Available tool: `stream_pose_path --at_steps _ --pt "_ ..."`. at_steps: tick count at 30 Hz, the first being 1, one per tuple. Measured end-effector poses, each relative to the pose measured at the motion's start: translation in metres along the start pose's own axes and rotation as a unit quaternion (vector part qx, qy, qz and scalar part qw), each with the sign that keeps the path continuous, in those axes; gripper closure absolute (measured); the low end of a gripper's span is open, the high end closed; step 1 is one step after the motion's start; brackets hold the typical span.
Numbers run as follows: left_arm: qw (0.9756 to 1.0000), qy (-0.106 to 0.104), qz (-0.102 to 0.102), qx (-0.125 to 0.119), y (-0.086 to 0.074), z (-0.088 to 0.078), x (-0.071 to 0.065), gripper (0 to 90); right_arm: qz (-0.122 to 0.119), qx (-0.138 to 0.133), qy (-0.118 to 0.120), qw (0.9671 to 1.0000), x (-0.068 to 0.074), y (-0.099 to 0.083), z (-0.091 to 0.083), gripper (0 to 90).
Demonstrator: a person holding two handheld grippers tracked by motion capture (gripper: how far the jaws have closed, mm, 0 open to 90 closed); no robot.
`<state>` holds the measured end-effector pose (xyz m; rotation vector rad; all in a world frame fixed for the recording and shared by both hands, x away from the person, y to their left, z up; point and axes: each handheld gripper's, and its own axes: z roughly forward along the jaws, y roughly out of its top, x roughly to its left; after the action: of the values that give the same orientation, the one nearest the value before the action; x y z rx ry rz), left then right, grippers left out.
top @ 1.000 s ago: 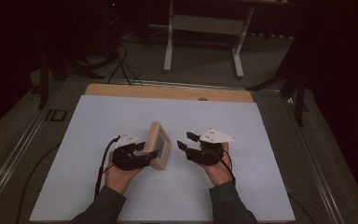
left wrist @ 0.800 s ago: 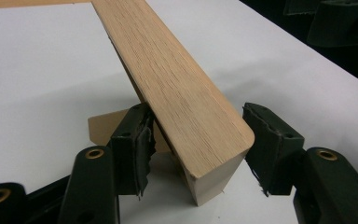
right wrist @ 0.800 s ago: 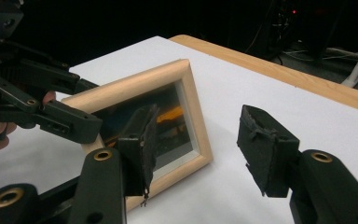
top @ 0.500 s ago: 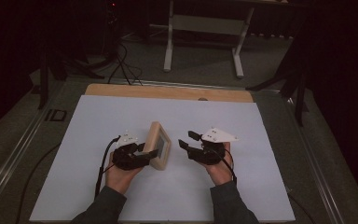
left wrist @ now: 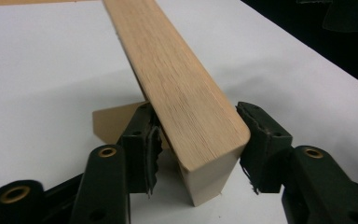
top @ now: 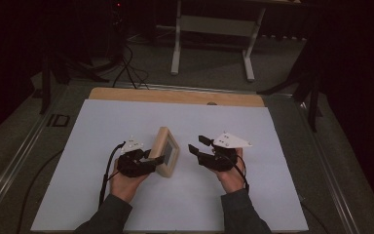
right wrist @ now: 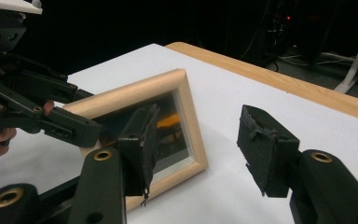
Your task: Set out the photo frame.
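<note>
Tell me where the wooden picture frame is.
The wooden picture frame stands upright mid-table on the white sheet in the high view, between the left gripper's jaws.

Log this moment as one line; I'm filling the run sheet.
left gripper: jaws just been closing around picture frame edge, one pad apart | right gripper: open, clear of frame | frame: upright on white table

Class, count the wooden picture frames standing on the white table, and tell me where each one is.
1. The single wooden picture frame stands upright near the middle of the white table, between the jaws of the left tongs, with the right tongs apart on its glass side.
</note>
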<state>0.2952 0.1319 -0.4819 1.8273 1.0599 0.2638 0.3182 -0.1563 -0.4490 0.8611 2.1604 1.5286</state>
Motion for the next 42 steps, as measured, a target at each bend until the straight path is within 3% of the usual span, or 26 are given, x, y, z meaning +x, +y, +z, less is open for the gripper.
stream_pose_path --at_steps 18,34,42 --pt "0.9999 -0.015 -0.003 0.001 0.000 0.001 0.001 59.2 0.000 -0.004 -0.002 1.0000 -0.001 0.001 -0.002 46.8" --pt "0.9992 -0.013 0.038 -0.001 -0.001 0.002 -0.010 60.8 0.001 -0.007 -0.022 0.9997 -0.003 0.003 -0.005 53.8" --pt "0.9973 -0.004 0.073 -0.002 -0.002 0.004 -0.021 61.0 0.000 -0.013 -0.023 0.9996 -0.003 0.003 -0.007 65.7"
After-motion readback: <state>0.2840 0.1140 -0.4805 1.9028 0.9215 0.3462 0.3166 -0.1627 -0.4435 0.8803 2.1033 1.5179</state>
